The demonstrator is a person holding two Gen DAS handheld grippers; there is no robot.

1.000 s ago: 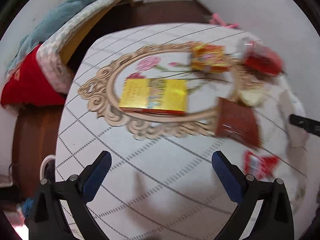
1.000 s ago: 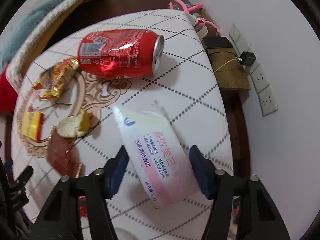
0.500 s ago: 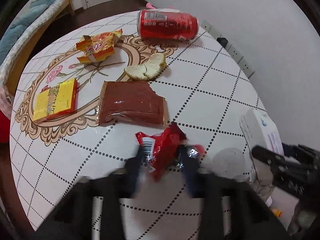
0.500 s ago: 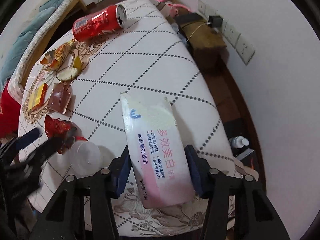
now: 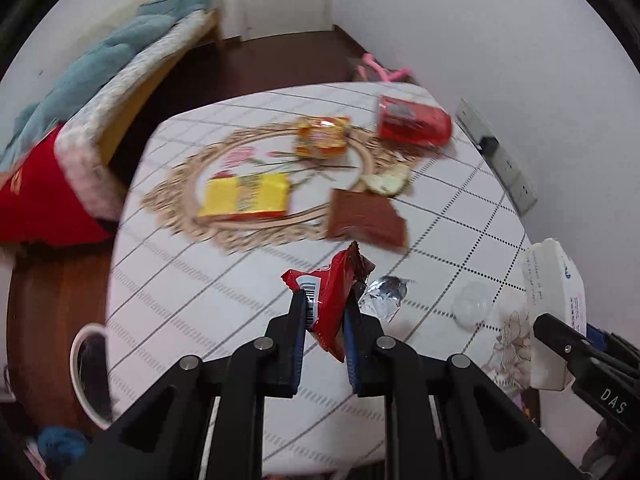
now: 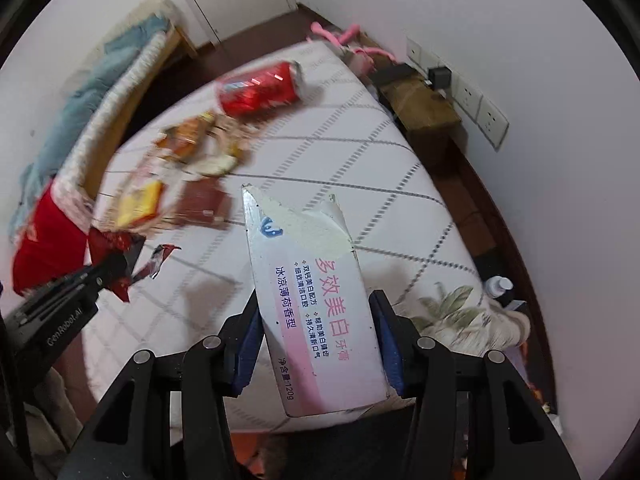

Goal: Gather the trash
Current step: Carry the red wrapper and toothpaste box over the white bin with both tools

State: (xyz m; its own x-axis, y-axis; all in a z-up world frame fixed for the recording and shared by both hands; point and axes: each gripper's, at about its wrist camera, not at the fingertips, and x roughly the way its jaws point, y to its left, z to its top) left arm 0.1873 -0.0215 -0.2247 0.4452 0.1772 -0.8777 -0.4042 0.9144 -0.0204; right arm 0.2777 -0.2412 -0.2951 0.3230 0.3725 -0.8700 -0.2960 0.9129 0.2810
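Note:
My left gripper (image 5: 323, 312) is shut on a red snack wrapper (image 5: 330, 300) and holds it above the table's near edge. My right gripper (image 6: 316, 320) is shut on a white and pink toothpaste box (image 6: 312, 288), lifted above the table; the box also shows at the right of the left wrist view (image 5: 554, 312). On the white checked tablecloth (image 5: 200, 288) lie a crushed red can (image 5: 414, 124), an orange wrapper (image 5: 322, 142), a yellow packet (image 5: 246, 200), a brown wrapper (image 5: 366, 220), a piece of peel (image 5: 386, 182) and a silver foil scrap (image 5: 384, 294).
A clear plastic lid (image 5: 472, 304) lies near the table's right edge. A bed with blue and red bedding (image 5: 80, 92) stands left. A white bin rim (image 5: 86, 372) is on the floor at lower left. Wall sockets (image 6: 468, 100) and a wooden bench (image 6: 416, 100) are on the right.
My left gripper swung to the red wrapper, shut on it and lifted it off the table. My right gripper carried the toothpaste box back and up from the table.

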